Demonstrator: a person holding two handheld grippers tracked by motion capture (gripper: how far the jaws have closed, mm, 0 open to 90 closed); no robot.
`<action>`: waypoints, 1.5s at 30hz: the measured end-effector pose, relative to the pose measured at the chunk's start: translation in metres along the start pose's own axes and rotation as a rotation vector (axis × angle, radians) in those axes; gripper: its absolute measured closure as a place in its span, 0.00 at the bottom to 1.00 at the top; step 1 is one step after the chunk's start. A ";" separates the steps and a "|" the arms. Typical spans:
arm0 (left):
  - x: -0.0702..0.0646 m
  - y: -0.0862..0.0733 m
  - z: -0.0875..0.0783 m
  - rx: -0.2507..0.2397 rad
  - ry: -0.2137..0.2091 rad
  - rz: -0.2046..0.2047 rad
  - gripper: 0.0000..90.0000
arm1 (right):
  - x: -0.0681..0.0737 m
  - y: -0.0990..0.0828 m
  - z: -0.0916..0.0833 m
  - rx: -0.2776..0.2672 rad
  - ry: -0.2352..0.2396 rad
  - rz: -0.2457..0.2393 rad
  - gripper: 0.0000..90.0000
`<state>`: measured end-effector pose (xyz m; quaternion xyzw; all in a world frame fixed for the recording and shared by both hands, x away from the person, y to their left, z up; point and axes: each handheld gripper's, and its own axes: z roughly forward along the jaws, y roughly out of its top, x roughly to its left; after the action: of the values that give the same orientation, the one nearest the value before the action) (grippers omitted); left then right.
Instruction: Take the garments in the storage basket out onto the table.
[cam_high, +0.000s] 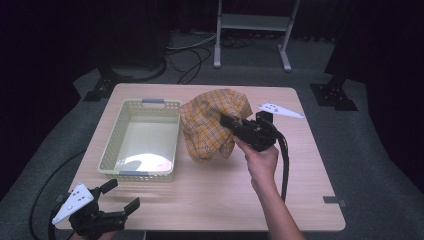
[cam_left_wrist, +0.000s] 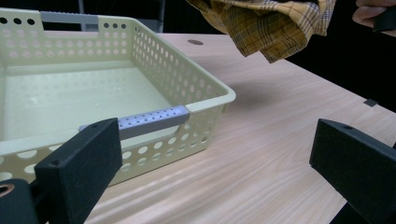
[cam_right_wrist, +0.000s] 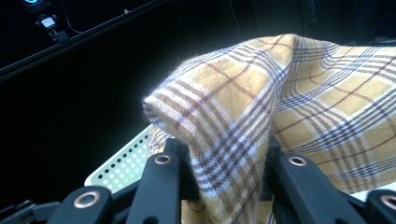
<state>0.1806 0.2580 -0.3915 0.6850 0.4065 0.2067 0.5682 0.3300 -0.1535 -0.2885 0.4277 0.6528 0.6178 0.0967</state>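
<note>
Hanging lengthwise downward, plaid cloth (cam_high: 210, 127), pinched

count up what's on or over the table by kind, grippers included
baskets: 1, pale yellow basket, nothing in it
cloths: 1, yellow plaid cloth, lifted clear of the table
grippers: 2, right gripper clamped on the cloth, left gripper open
loose grey plates: 1, grey plate
total: 5

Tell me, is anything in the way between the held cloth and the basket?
Nothing visible. The plaid cloth hangs from the right gripper just beside the basket, whose inside is bare. The left gripper waits apart, open.
</note>
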 end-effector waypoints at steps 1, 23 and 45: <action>0.000 0.000 0.000 0.000 0.001 -0.001 0.03 | -0.001 -0.001 0.000 -0.001 -0.002 0.003 0.78; 0.000 0.000 0.000 0.004 0.001 0.005 0.03 | -0.016 -0.012 -0.004 0.015 -0.043 0.023 0.78; 0.001 -0.001 0.001 0.010 0.000 0.005 0.03 | -0.032 -0.028 -0.008 0.038 -0.091 0.043 0.78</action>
<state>0.1815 0.2577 -0.3925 0.6888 0.4058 0.2063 0.5642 0.3320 -0.1769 -0.3247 0.4710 0.6500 0.5871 0.1048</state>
